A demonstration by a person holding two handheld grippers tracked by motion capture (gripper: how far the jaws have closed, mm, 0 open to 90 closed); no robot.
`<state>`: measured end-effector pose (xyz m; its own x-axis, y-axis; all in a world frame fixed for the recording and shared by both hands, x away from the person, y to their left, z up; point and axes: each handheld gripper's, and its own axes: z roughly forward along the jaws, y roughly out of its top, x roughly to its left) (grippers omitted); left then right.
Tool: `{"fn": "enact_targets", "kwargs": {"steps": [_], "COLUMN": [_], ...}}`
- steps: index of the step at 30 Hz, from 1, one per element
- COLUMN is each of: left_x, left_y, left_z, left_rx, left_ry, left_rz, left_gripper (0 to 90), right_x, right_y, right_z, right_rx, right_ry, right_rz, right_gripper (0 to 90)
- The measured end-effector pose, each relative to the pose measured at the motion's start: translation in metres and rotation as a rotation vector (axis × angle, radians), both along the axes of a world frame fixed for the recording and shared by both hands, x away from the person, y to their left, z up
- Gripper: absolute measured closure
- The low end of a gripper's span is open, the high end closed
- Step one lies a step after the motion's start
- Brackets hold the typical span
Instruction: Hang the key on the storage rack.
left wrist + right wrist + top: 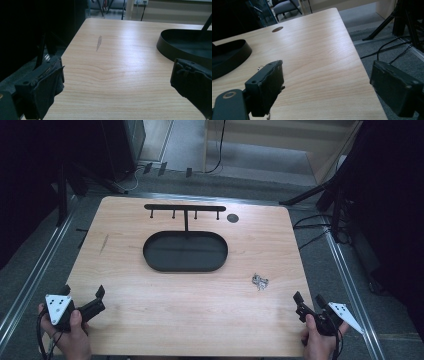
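Holding both grippers wide open and empty, left gripper (84, 296) and right gripper (308, 300), you risk scattering the small metal cluster (260, 281) at the right's eleven o'clock.

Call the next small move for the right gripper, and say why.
Probably ease the right gripper forward and to the left toward the small metal cluster, jaws kept apart. The cluster lies loose on the table just ahead of that gripper, right of the black oval tray with its hook stand. Both grippers sit open and empty near the table's near edge; the left gripper is much farther away.
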<state>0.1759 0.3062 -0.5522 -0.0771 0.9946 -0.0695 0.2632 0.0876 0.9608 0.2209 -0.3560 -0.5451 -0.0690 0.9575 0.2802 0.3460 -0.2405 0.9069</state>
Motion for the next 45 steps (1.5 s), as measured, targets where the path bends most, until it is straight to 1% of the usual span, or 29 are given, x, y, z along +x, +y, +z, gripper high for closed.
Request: {"fn": "enact_targets", "kwargs": {"steps": [1,4,5,6,7,8,9,10,14,16,18,19,20,22,25,26,27,28,29,30,31,35,36,37,39,40,43,44,45], "left_x": [0.000,0.000,0.000,0.000,0.000,0.001,0.001,0.001,0.001,0.001,0.001,0.001,0.001,0.001,0.002,0.002,0.002,0.002,0.002,0.002,0.002,0.003,0.004,0.004,0.004,0.003,0.003,0.003,0.003], "left_y": [-0.001,-0.001,-0.001,-0.001,-0.001,-0.001,-0.001,-0.001,-0.002,-0.002,-0.002,-0.002,-0.002,-0.002,-0.002,-0.002,-0.002,-0.002,-0.002,-0.002,-0.002,-0.002,-0.002,-0.002,-0.002,-0.001,-0.001,-0.001,-0.001], "left_z": [0.000,0.000,0.000,0.000,0.000,0.000,0.000,0.000,0.000,0.000,0.000,0.000,0.000,0.000,0.000,0.000,0.000,0.000,0.000,0.000,0.000,0.000,0.000,0.000,0.000,0.000,0.001,0.001,0.001], "left_rx": [0.001,0.002,0.002,0.004,0.004,0.004,0.006,0.008,0.015,0.016,0.015,0.013,0.011,0.010,0.013,0.014,0.014,0.014,0.014,0.012,0.012,0.014,0.010,0.010,0.009,0.009,0.006,0.005,0.005], "left_ry": [0.002,0.002,0.000,0.004,0.004,0.006,0.009,0.012,0.011,0.012,0.013,0.014,0.016,0.018,0.022,0.023,0.023,0.026,0.026,0.025,0.025,0.033,0.030,0.030,0.032,0.033,0.032,0.033,0.033], "left_rz": [0.004,0.006,0.005,0.002,0.002,0.001,0.001,0.002,-0.001,-0.003,-0.004,-0.003,-0.004,-0.004,-0.005,-0.004,-0.004,-0.005,-0.005,-0.005,-0.005,-0.007,-0.006,-0.006,-0.005,-0.005,-0.005,-0.006,-0.006], "left_gripper": [0.0,0.0,0.0,0.0,0.0,0.0,0.0,0.0,0.0,0.0,0.0,0.0,0.0,0.0,0.0,0.0,0.0,0.0,0.0,0.0,0.0,0.0,0.0,0.0,0.0,0.0,0.0,0.0,0.0], "right_x": [0.001,0.002,0.002,0.004,0.004,0.006,0.006,0.006,0.010,0.011,0.017,0.017,0.021,0.023,0.034,0.042,0.042,0.052,0.052,0.062,0.062,0.082,0.089,0.089,0.096,0.103,0.111,0.118,0.121], "right_y": [0.002,0.005,0.006,0.007,0.007,0.009,0.009,0.010,0.014,0.015,0.019,0.019,0.023,0.026,0.034,0.040,0.040,0.048,0.048,0.054,0.054,0.060,0.066,0.066,0.074,0.079,0.084,0.090,0.092], "right_z": [0.000,0.000,0.000,0.001,0.001,0.003,0.003,0.004,0.019,0.022,0.034,0.034,0.041,0.045,0.057,0.064,0.064,0.072,0.072,0.079,0.079,0.095,0.099,0.099,0.104,0.109,0.112,0.113,0.113], "right_rx": [-0.024,-0.032,-0.049,-0.055,-0.055,-0.047,-0.047,-0.057,-0.086,-0.095,-0.112,-0.112,-0.138,-0.156,-0.194,-0.221,-0.221,-0.280,-0.280,-0.324,-0.324,-0.280,-0.308,-0.308,-0.351,-0.372,-0.390,-0.403,-0.403], "right_ry": [0.004,0.015,0.016,0.038,0.038,0.058,0.058,0.059,0.068,0.074,0.105,0.105,0.124,0.137,0.205,0.266,0.266,0.320,0.320,0.367,0.367,0.454,0.493,0.493,0.534,0.574,0.612,0.652,0.668], "right_rz": [0.012,0.016,0.018,0.021,0.021,0.056,0.056,0.073,0.111,0.113,0.151,0.151,0.186,0.203,0.250,0.275,0.275,0.309,0.309,0.301,0.301,0.305,0.329,0.329,0.347,0.366,0.385,0.386,0.381], "right_gripper": [12.2,12.7,13.0,14.5,14.5,24.6,24.6,30.6,27.0,27.1,27.5,27.5,27.8,29.3,35.8,37.3,37.3,37.4,37.4,37.9,37.9,39.2,37.5,37.5,36.1,35.2,34.5,33.2,32.7]}}
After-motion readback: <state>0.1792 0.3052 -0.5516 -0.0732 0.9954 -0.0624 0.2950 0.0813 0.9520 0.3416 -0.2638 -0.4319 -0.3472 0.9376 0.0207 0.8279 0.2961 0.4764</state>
